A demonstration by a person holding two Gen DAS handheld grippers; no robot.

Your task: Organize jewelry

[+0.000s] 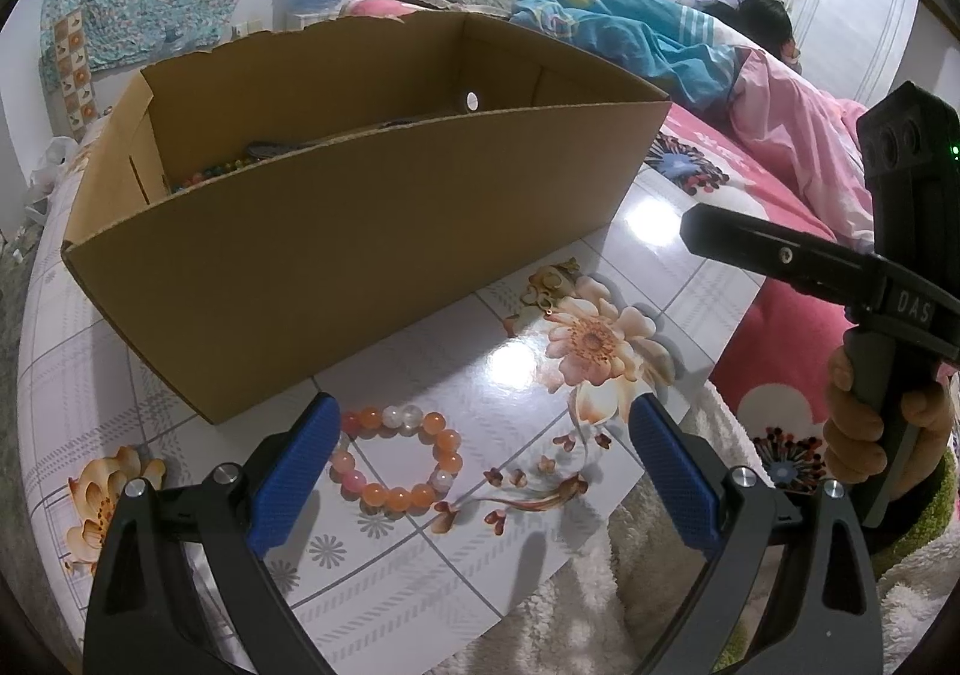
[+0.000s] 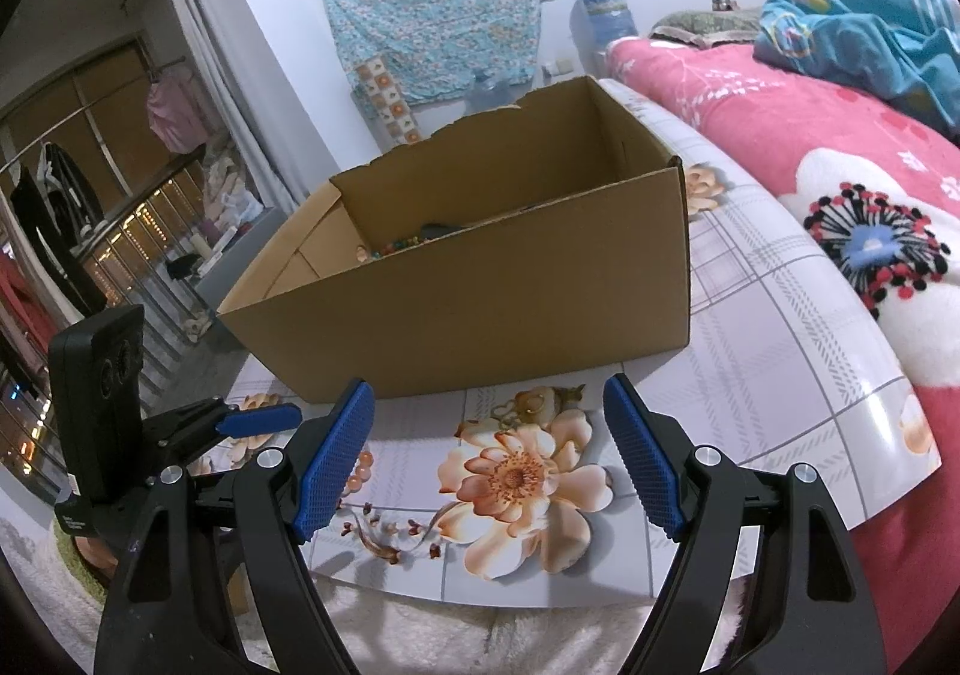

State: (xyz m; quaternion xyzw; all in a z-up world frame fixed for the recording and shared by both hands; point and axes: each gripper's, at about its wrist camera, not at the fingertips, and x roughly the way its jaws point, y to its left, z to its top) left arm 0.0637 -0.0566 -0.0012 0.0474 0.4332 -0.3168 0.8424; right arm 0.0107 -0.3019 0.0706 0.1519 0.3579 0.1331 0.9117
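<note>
An orange and white bead bracelet (image 1: pixel 399 459) lies on the flowered board in front of the cardboard box (image 1: pixel 360 231), between my left gripper's blue pads and close to the left one. My left gripper (image 1: pixel 480 471) is open and empty just above it. In the right wrist view my right gripper (image 2: pixel 489 459) is open and empty over the flower print; the bracelet (image 2: pixel 357 474) peeks out beside its left pad. A small gold ring (image 2: pixel 534 404) lies near the box (image 2: pixel 480 279). Coloured beads (image 2: pixel 393 246) lie inside the box.
The board (image 2: pixel 780 351) rests on a bed with a pink floral blanket (image 2: pixel 840 183). A person lies under blankets behind the box (image 1: pixel 762 15). The right gripper's body and the hand holding it stand at the right in the left wrist view (image 1: pixel 900 303). White fleece (image 1: pixel 570 615) lies at the near edge.
</note>
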